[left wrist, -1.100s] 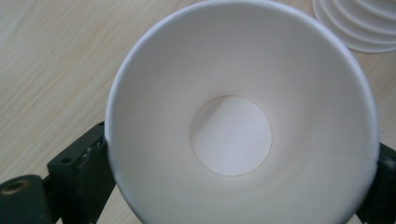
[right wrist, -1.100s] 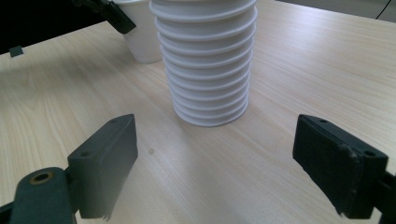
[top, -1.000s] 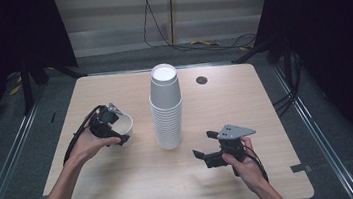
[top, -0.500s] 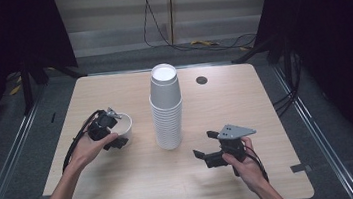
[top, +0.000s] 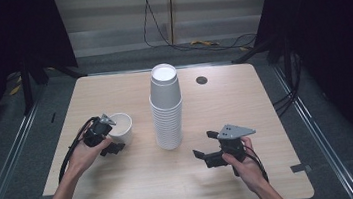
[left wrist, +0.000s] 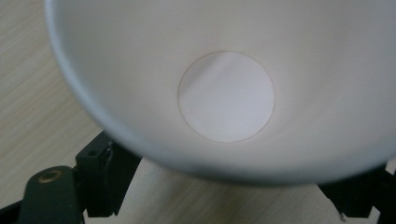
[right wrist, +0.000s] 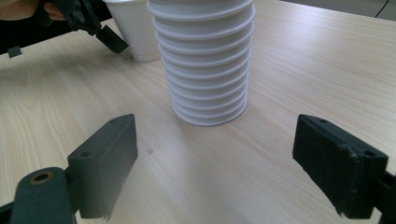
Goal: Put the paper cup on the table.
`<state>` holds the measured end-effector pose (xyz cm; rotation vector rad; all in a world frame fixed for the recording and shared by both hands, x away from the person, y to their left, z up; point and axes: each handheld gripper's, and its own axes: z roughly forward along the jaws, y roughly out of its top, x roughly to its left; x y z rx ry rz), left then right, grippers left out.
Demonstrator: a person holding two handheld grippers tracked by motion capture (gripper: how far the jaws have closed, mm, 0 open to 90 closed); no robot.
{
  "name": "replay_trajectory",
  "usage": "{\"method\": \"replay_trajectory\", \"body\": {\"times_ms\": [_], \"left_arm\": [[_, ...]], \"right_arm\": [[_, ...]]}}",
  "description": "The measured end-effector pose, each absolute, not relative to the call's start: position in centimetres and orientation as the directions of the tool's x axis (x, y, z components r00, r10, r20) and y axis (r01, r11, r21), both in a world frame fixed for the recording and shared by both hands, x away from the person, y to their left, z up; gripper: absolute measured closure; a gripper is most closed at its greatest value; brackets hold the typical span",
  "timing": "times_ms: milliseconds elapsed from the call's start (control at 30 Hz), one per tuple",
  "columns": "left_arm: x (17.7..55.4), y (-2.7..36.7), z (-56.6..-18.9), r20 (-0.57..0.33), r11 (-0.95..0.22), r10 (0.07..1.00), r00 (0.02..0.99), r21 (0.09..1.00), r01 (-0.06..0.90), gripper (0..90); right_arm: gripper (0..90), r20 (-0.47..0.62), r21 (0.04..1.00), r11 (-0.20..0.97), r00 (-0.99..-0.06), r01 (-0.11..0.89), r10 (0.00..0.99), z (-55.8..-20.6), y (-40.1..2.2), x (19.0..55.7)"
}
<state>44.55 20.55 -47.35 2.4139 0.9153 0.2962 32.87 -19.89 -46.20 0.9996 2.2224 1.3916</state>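
A tall stack of white paper cups (top: 167, 110) stands upside down in the middle of the wooden table (top: 124, 186). To its left a single white cup (top: 120, 128) stands upright, mouth up. My left gripper (top: 113, 134) is open, its jaws spread on either side of that cup's near wall; the left gripper view looks down into the cup (left wrist: 226, 95). My right gripper (top: 205, 144) is open and empty, right of the stack and pointing at its base (right wrist: 205, 60). The right gripper view also has the single cup (right wrist: 135, 32) and the left gripper (right wrist: 88, 18) behind.
A small round dark grommet (top: 201, 80) is set into the table at the back right. Cables trail from both grippers. Dark floor, rails and stands surround the table.
The left hand brought the single cup down and toward the near side, and it now stands on the table. The right gripper has stayed put.
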Motion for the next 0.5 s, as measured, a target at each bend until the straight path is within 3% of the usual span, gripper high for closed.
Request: {"method": "replay_trajectory", "body": {"times_ms": [500], "left_arm": [[42.8, 22.4, -47.5, -0.025, -0.576, 0.655, 0.755, 0.63, 0.521, 16.1]], "right_arm": [[14.0, 0.083, 0.883, 0.272, -0.697, 0.383, 0.712, -46.1, -20.0, 32.9]]}}
